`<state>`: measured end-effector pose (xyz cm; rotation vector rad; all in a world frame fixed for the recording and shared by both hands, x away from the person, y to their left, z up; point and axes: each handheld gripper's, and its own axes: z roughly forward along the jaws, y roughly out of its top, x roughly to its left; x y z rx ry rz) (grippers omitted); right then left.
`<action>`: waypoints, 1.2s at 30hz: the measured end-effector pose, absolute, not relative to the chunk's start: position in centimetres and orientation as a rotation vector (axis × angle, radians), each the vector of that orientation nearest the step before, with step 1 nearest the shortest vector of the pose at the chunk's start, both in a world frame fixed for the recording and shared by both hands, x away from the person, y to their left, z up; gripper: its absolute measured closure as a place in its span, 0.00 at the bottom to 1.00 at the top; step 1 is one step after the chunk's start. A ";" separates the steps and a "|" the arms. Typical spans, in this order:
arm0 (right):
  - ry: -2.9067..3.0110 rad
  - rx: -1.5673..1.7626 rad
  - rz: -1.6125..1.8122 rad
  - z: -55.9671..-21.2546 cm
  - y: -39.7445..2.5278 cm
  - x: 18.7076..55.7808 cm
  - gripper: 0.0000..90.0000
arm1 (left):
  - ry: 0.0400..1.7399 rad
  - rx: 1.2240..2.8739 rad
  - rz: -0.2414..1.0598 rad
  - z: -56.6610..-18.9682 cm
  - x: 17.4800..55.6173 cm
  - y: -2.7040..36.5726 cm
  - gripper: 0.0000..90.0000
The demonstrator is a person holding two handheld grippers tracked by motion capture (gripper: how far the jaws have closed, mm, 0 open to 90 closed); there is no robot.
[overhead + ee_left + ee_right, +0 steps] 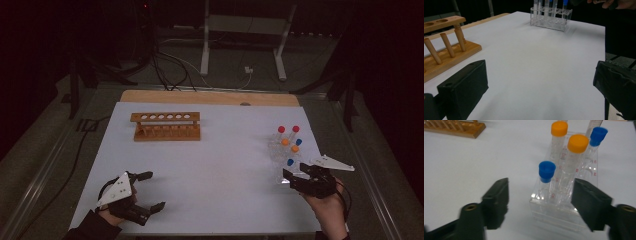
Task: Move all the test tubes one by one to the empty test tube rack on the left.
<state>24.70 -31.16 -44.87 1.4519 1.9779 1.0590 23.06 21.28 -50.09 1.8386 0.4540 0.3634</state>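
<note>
Your right gripper (540, 197) gaped just before the clear rack (564, 215), jaws flanking its near blue-capped tube (546, 173); left gripper (150, 191) sat well away, also apart.

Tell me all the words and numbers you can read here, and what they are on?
"3" and "4": red numbers on the wall of the clear rack, at its right side, by the tube holes.
Red marks low on the rack's left side: too blurred to read.
Fine printed scale on the orange-capped tubes: too small to read.
Wooden rack: no writing to be seen.
</note>
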 end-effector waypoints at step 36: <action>2.013 1.449 0.985 -45.7 -30.9 26.4 0.86 | 0.452 1.850 0.370 -50.1 23.0 21.2 0.00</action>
